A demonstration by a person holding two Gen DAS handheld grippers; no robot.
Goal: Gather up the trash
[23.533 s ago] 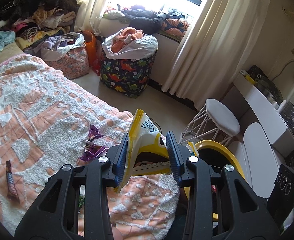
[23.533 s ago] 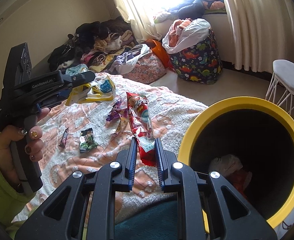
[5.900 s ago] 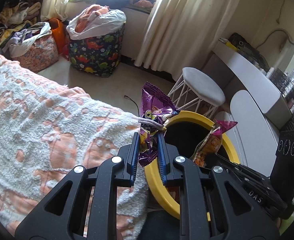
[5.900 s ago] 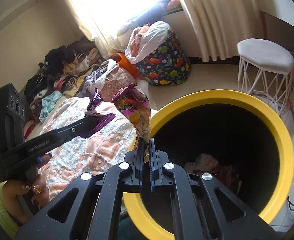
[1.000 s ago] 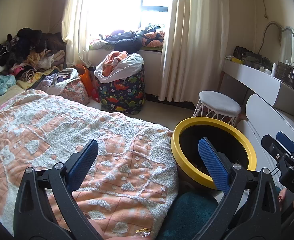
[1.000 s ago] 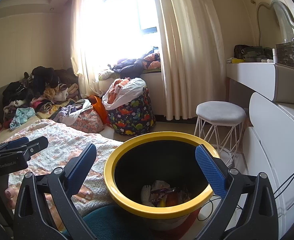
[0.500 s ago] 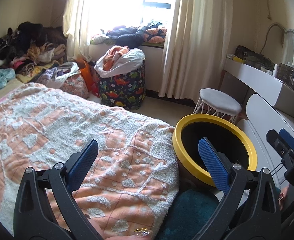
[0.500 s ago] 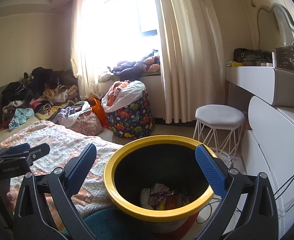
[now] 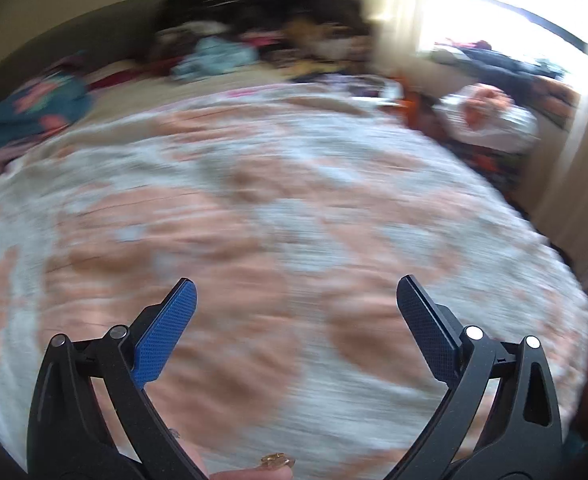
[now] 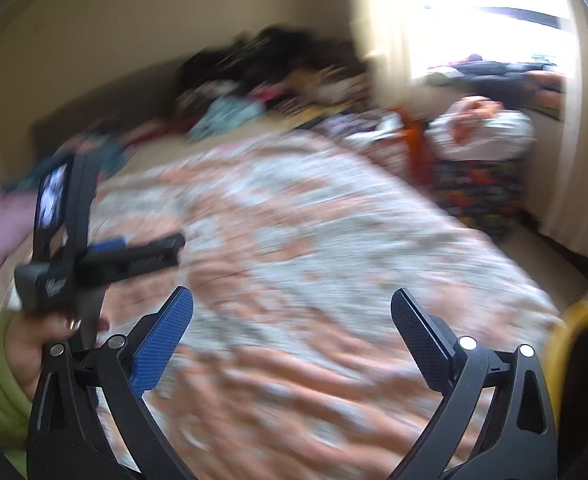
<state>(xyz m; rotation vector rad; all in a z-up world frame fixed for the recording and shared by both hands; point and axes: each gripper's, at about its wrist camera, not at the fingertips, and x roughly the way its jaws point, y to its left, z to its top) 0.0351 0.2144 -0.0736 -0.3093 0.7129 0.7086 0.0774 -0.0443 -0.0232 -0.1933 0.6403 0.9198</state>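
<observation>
Over blurred bedspread (image 9: 294, 208), gaping hand-held grippers (image 9: 296, 292).

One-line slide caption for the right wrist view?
Motion-blurred sweep over the bedspread: right gripper open and empty, yellow bin at right edge.

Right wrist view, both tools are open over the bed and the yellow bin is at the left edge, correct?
Not quite. Both tools, right and left, are open over the bed, but the right wrist view shows the yellow bin at the right edge.
</observation>
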